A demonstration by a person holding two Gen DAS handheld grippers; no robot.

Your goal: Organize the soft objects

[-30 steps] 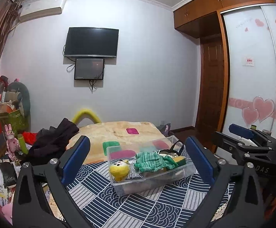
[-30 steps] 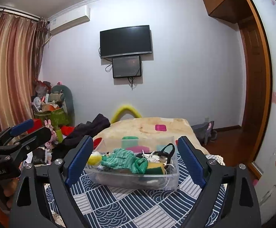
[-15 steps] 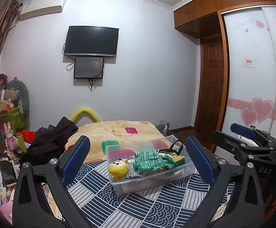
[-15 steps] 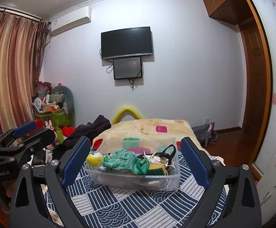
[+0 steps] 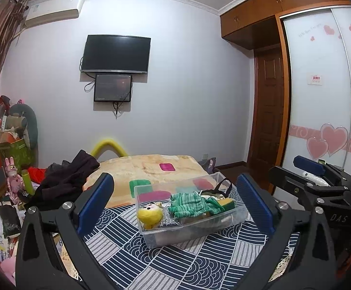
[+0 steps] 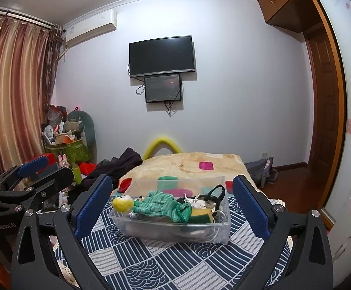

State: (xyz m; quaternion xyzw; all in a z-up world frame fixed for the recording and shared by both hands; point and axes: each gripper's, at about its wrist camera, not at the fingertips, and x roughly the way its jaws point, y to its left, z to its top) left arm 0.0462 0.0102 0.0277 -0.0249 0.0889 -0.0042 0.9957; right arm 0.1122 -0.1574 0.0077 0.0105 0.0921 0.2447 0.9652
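A clear plastic bin stands on a blue and white patterned cloth. It holds a yellow plush toy, a green striped knit cloth, a yellow and green sponge and a black strap. My left gripper is open and empty, in front of the bin. My right gripper is open and empty, also in front of it. Each gripper shows at the edge of the other's view.
Behind the bin lies a beige blanket with coloured patches and a dark heap of clothes. Clutter and a green box stand at the left wall. A wardrobe and a door are at the right.
Both grippers have shifted slightly relative to the bin; they stay open and empty. The bin and its contents have not moved.
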